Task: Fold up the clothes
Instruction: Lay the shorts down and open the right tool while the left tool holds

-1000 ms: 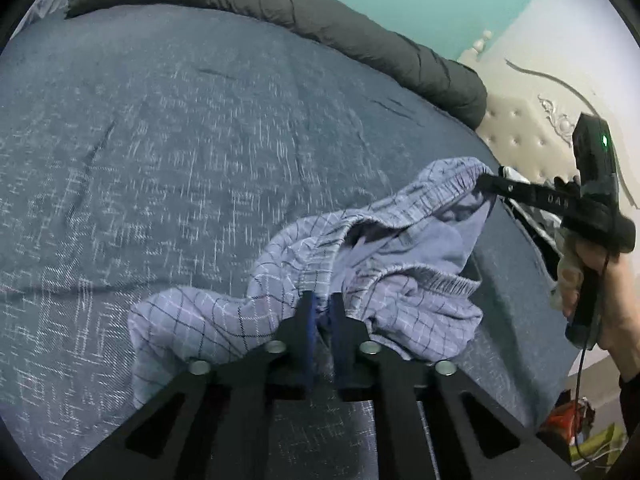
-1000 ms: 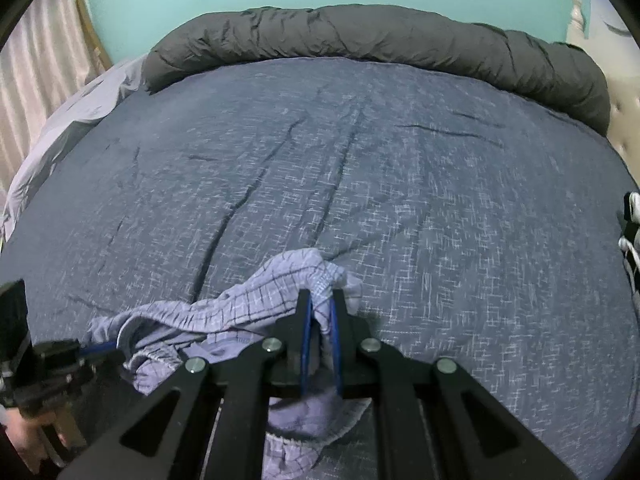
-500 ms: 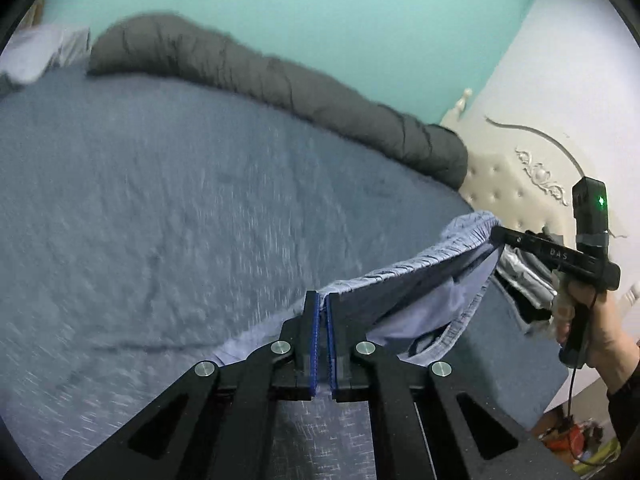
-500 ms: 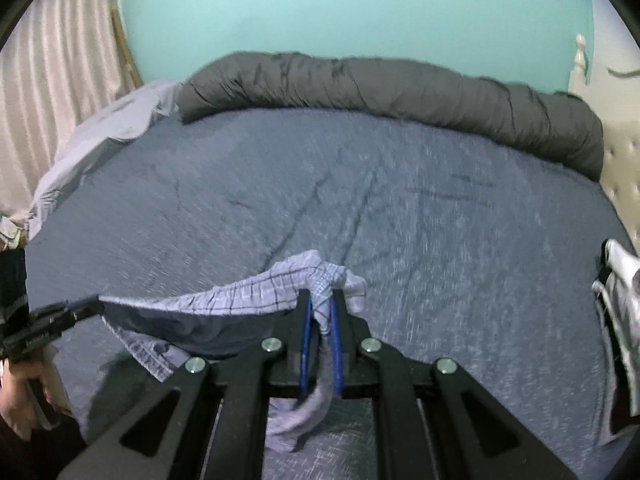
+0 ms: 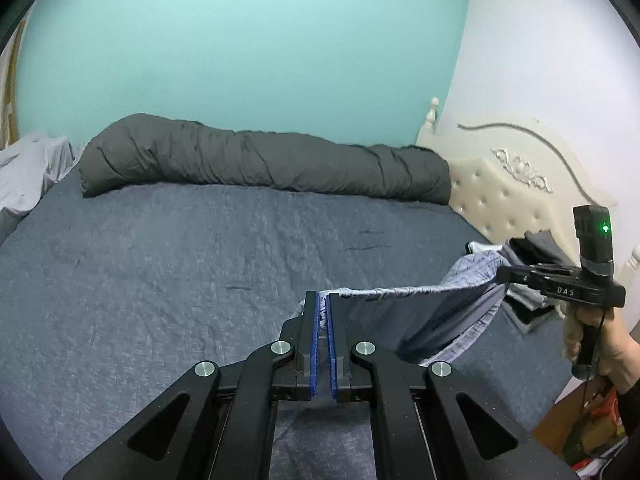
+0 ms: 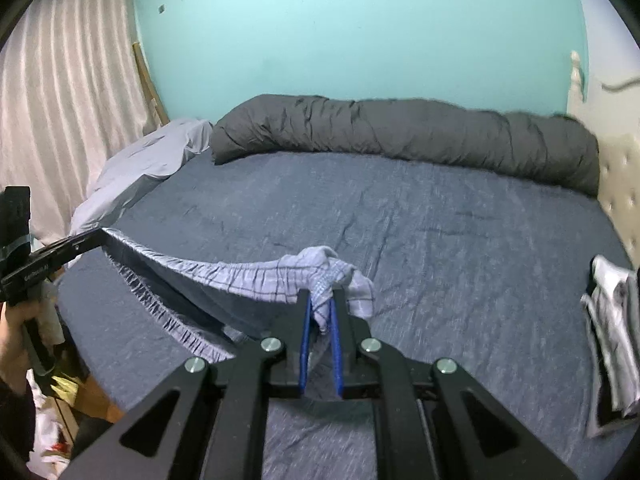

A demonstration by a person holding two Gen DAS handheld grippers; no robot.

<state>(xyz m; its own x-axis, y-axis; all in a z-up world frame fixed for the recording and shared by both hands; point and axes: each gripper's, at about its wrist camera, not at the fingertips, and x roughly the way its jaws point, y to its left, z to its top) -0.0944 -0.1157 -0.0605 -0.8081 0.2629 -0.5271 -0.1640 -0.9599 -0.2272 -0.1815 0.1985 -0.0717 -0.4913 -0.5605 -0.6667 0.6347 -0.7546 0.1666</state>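
The left gripper (image 5: 322,304) is pinching 1 end of the elastic waistband of a pair of pale checked shorts (image 5: 436,316), its blue pads pressed nearly together on the fabric. The right gripper (image 6: 320,300) is clamping a bunched wad of the same shorts (image 6: 248,276) at the other end of the waistband, cloth spilling over and between its pads. Between the 2 grippers the waistband is stretching into a fairly taut, slightly sagging line, and the rest of the garment is hanging below it, raised above the blue-grey bed cover (image 5: 180,264); whether the lowest part is touching the cover cannot be told. In the left wrist view the right gripper (image 5: 506,274) is showing at the right edge, held in a hand (image 5: 616,354). A rolled dark grey duvet (image 6: 400,136) is lying along the far side of the bed against the teal wall (image 6: 340,28). A small pile of other clothes (image 6: 612,320) is sitting on the bed near the cream tufted headboard (image 5: 508,192), well apart from the shorts.
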